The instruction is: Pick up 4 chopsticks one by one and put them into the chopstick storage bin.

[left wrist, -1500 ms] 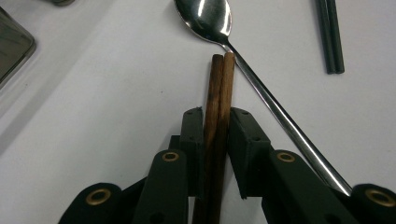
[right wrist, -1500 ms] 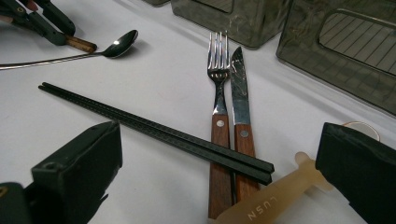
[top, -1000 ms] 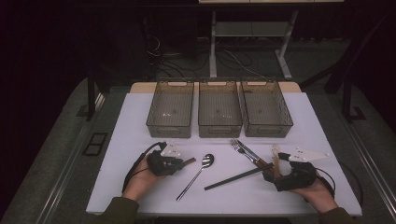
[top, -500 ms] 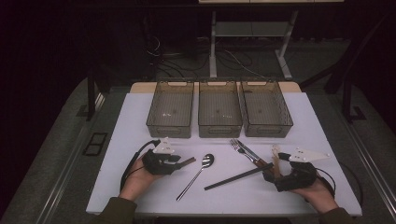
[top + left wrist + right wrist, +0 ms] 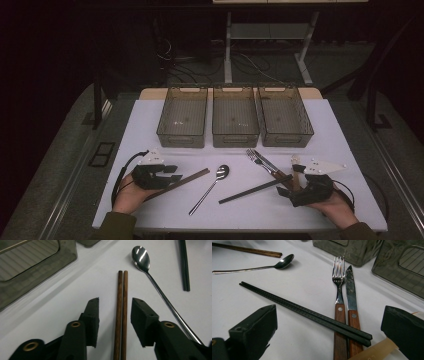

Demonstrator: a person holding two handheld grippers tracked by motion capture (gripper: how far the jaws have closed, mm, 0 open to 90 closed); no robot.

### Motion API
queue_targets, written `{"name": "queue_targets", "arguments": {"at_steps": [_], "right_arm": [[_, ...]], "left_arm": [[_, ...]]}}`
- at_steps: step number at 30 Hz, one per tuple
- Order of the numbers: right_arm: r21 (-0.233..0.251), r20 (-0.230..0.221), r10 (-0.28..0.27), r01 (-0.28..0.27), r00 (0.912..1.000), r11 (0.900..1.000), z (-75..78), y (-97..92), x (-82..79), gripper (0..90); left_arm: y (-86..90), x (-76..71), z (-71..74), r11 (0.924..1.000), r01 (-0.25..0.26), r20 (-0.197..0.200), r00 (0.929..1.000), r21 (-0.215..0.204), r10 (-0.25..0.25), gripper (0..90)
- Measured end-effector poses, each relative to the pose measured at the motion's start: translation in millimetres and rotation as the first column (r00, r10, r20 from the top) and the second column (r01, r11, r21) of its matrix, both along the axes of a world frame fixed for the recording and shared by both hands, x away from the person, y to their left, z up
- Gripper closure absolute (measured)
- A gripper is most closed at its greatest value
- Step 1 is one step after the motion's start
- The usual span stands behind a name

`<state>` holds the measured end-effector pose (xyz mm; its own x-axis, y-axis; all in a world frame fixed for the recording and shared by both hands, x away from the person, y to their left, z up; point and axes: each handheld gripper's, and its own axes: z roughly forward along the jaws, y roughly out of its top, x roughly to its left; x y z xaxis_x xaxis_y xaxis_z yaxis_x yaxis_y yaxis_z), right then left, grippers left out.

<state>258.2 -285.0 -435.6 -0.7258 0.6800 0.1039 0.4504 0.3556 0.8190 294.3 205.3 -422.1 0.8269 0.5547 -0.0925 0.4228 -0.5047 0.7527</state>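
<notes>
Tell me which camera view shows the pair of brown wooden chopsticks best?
The left gripper view: the pair of brown wooden chopsticks lies close up, side by side, between that gripper's open jaws. The high view shows them small; the right gripper view shows their far end.

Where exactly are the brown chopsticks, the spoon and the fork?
brown chopsticks [image 5: 121, 302], left gripper view, on the shafts between the open tongs.
spoon [image 5: 140, 255], left gripper view, on the bowl.
fork [image 5: 338, 273], right gripper view, at the base of the tines.
</notes>
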Motion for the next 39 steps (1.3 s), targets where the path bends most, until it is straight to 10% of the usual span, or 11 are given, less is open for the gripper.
{"name": "queue_targets", "arguments": {"at_steps": [15, 39], "right_arm": [[-0.003, -0.001, -0.004, 0.004, 1.0, 1.0, 0.3, -0.5, -1.5, 0.8], [-0.003, -0.001, -0.005, 0.005, 1.0, 1.0, 0.3, -0.5, -1.4, 0.8]], "left_arm": [[6.9, -1.6, -9.5, 0.9981, 0.05, -0.06, 0.997, 0.035, -0.048, 79.1], [2.8, -0.5, -14.7, 0.9948, 0.071, -0.078, 0.9948, 0.073, -0.066, 80.6]]}}
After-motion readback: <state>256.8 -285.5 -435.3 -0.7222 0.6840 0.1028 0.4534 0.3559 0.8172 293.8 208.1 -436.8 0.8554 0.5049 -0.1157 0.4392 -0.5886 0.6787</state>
